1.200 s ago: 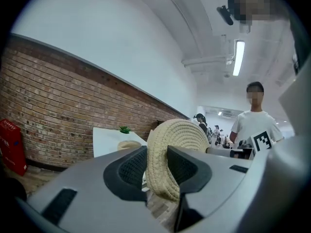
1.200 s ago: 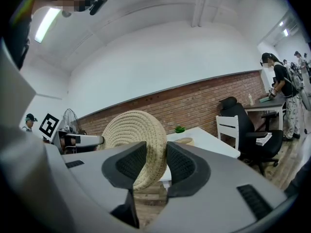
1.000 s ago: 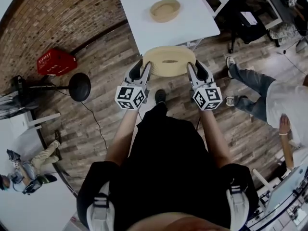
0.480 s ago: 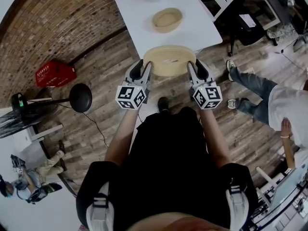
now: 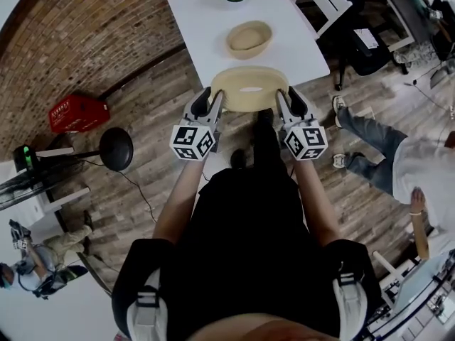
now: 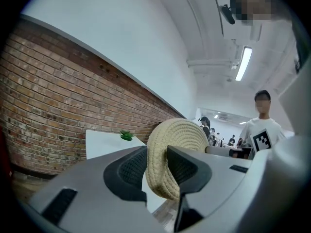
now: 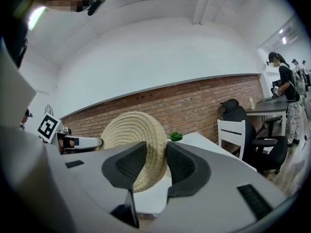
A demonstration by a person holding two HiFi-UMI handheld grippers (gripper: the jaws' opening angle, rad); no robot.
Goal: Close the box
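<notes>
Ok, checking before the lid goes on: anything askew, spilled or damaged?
Nothing stands out. The woven lid hangs level between the left gripper and right gripper; the open woven basket sits upright on the white table.

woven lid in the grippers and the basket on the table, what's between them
Nothing but bare white table between lid and basket, per the head view.

We hold a pale oval woven lid (image 5: 249,91) level in the air, gripped at its 9 and 3 o'clock ends. At 12 o'clock, the open woven box (image 5: 249,39) sits on a white table (image 5: 206,20).
</notes>
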